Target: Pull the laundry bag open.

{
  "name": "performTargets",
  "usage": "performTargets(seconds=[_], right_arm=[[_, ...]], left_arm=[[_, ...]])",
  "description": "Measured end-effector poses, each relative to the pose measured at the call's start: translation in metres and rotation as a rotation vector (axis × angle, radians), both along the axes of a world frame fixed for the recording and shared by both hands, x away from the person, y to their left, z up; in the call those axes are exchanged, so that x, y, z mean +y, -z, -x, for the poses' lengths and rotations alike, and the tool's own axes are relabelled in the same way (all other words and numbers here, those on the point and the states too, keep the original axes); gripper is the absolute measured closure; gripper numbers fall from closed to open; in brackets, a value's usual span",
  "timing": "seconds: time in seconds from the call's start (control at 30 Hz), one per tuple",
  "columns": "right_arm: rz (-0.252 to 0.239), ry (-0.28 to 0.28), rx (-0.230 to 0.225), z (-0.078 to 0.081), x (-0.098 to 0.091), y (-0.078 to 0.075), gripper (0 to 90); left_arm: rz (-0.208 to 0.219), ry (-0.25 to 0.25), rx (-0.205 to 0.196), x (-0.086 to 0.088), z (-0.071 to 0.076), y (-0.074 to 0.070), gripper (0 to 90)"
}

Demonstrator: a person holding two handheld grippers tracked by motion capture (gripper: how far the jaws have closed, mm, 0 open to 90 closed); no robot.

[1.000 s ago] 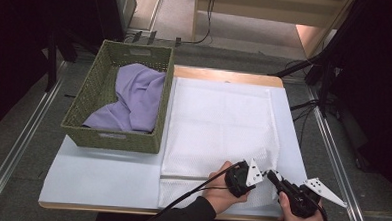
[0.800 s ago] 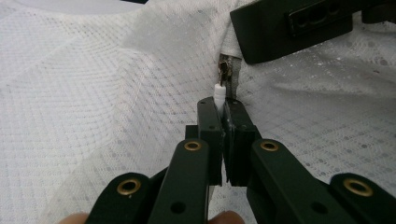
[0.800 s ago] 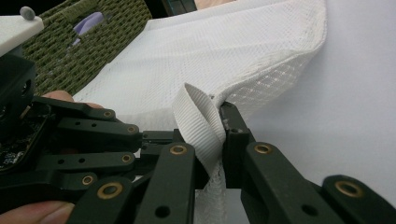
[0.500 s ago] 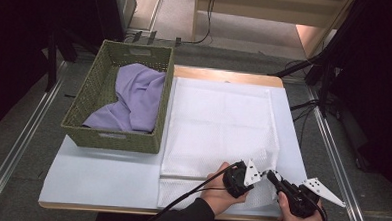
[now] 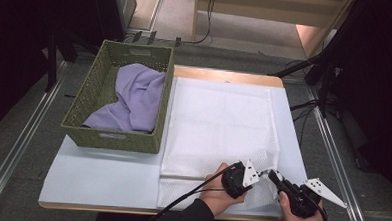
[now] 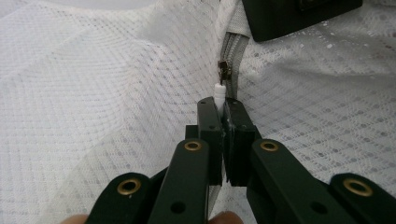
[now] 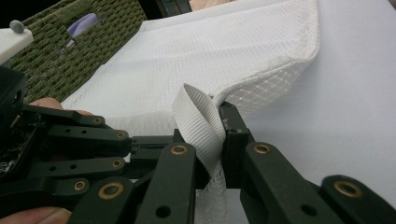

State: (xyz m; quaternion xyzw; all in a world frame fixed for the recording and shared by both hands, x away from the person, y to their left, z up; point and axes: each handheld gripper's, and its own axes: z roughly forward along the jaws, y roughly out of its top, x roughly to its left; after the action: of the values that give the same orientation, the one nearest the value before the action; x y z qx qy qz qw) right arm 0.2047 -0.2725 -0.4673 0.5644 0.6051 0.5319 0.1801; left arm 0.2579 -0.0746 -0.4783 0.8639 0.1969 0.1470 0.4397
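The left gripper [image 6: 223, 109] had its fingers [image 6: 208, 123] pinched together on the white zipper pull tab [image 6: 218, 93], whose tip stuck out just beyond the fingertips. Just past that tab sat the small metal slider [image 6: 224, 71] on the grey zipper [image 6: 235, 51], which ran straight away from the fingers across the white mesh laundry bag [image 5: 218, 121].

The right gripper [image 7: 212, 121] had its fingers [image 7: 233, 126] clamped on a white webbing loop [image 7: 198, 116] at the bag's corner; the loop curled up between them, and the mesh corner lifted off the table [image 5: 106, 171] just beyond the fingertips.

In the high view, both grippers met at the bag's near right corner, the left gripper [image 5: 251, 175] just beside the right gripper [image 5: 271, 175]. A green woven basket [image 5: 102, 99] holding a lilac cloth [image 5: 137, 95] stood well apart, beyond the left gripper's fingers.
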Motion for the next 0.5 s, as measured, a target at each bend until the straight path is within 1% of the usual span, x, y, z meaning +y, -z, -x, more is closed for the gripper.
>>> performTargets(seconds=[0.1,0.17,0.2,0.23,0.3,0.37,0.4,0.47,0.5], right_arm=[[0.009,0.003,0.003,0.000,0.001,0.000,86.0],[0.018,0.011,-0.002,0.000,0.000,0.000,86.1],[0.023,0.020,0.000,0.000,-0.001,-0.001,86.1],[0.024,0.031,-0.006,0.001,-0.003,-0.001,86.2],[0.014,0.042,-0.005,0.001,-0.006,-0.001,86.2],[0.023,0.043,-0.006,0.001,-0.005,-0.001,86.2],[0.048,0.042,-0.010,0.001,-0.003,-0.002,86.3],[0.054,0.040,-0.010,0.001,-0.002,-0.002,86.3],[0.060,0.042,-0.008,0.001,-0.001,-0.003,86.3]], left_arm=[[0.002,-0.005,0.008,0.002,0.000,0.000,87.7],[-0.016,-0.015,0.009,0.004,0.000,0.000,87.6],[-0.018,-0.016,0.012,0.005,-0.001,0.001,87.6],[-0.019,-0.023,0.019,0.007,-0.001,0.000,87.6],[-0.028,-0.031,0.016,0.010,-0.002,0.001,87.6],[-0.035,-0.039,0.016,0.013,-0.001,0.000,87.6],[-0.036,-0.043,0.019,0.015,-0.001,0.001,87.6],[-0.047,-0.051,0.011,0.019,0.000,0.000,87.5],[-0.068,-0.053,-0.002,0.021,0.001,0.000,87.5]])
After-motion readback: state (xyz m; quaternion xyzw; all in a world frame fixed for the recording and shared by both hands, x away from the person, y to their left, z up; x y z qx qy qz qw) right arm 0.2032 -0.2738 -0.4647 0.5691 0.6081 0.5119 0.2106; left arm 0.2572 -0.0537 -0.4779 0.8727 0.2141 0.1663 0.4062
